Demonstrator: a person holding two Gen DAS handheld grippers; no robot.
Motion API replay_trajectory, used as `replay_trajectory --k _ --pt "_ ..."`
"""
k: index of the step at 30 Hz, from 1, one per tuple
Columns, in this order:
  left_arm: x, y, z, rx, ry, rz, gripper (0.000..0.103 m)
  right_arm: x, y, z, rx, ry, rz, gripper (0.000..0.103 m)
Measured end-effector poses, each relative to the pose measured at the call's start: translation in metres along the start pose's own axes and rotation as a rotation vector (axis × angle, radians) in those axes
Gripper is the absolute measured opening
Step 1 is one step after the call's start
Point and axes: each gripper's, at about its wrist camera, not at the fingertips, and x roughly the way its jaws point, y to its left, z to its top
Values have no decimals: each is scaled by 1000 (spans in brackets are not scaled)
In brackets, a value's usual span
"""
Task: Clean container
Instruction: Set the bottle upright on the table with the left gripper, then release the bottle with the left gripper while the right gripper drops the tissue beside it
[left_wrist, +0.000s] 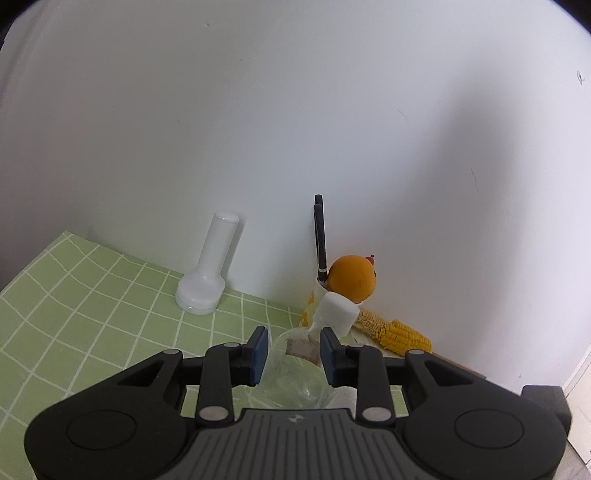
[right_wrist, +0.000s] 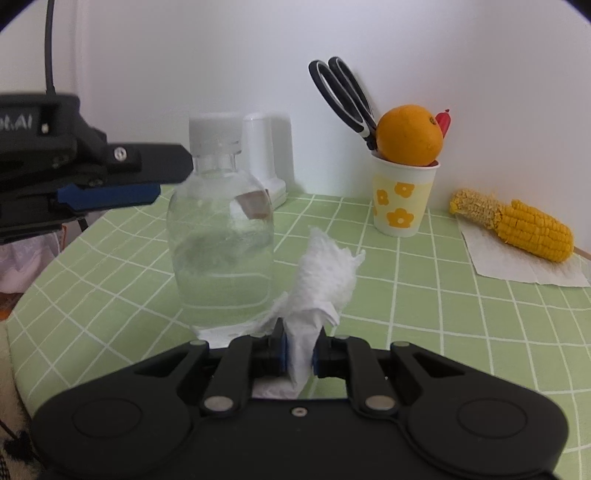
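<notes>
A clear glass bottle with a white cap stands upright on the green checked tablecloth. In the left wrist view the bottle sits between my left gripper's blue pads, which stand on either side of its shoulder; the jaws are open around it. My right gripper is shut on a crumpled white paper towel, held just right of the bottle's base.
A flowered paper cup holds an orange and black scissors. A corn cob lies on a paper napkin at the right. A white plastic container stands by the wall.
</notes>
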Motion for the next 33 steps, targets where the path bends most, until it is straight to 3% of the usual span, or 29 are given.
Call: replay_trajectory --k 6,11,13,14,16,18,24,26,29,33 --pt "-1 -4 -3 29 9 -5 32 8 -34 2 163 12 96 13" --pt "-8 -13 -10 93 11 -4 38 14 -36 3 45 20 46 17" --pt "-10 -15 -13 108 15 -17 52 15 -31 3 -22 14 -1 32" --pt "-11 -16 -15 119 18 -21 56 16 -29 2 -49 6 -35 46" --pt "-12 -17 -19 135 28 -20 87 17 -30 0 -72 -11 -74 55" --pt "-13 -16 -22 142 31 -24 98 17 -34 0 -54 -10 -83 64" --pt "-10 -10 -29 140 74 20 103 18 -35 8 -60 -20 -145 85" --pt "-7 -7 -30 128 113 50 103 13 -38 11 -27 -53 -166 87" --pt "-10 -1 -33 114 121 60 103 1 -41 17 0 -117 -179 101" --pt "-13 0 -39 155 143 124 103 -20 -46 19 61 -152 -214 102"
